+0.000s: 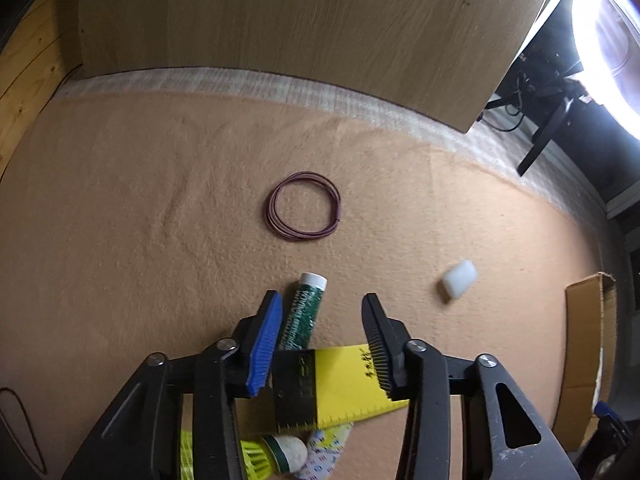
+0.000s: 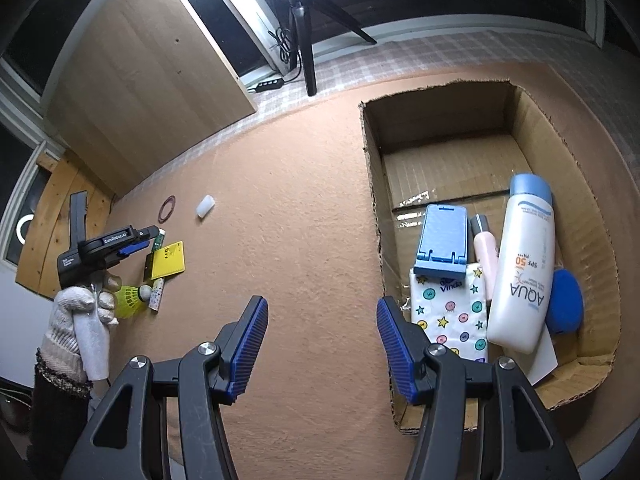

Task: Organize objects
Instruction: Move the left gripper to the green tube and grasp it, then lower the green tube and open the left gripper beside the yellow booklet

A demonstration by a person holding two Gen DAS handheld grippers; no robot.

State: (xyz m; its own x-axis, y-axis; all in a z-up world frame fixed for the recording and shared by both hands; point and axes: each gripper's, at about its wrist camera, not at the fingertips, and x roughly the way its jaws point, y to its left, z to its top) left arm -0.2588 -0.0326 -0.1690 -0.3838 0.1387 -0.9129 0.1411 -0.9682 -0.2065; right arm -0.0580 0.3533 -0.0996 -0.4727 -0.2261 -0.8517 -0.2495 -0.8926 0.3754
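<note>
Behind your work surface you have a large wooden board (image 1: pixel 300 20) leaning upright, with a glaring ring light (image 1: pixel 608 40) to its right (too bright to make out any detail). Near it a black tripod (image 2: pixel 308 36) stands on the checked cloth (image 2: pixel 440 56), beside a power strip (image 2: pixel 270 85).

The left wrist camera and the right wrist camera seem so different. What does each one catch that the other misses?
Only the left wrist view shows the thin loop at the table's left edge.

Only the right wrist view shows the cardboard box's contents: sunscreen bottle, blue phone stand, tissue pack. It also shows the gloved hand.

Both show the yellow notebook, green tube, shuttlecock, purple coil and white eraser.
</note>
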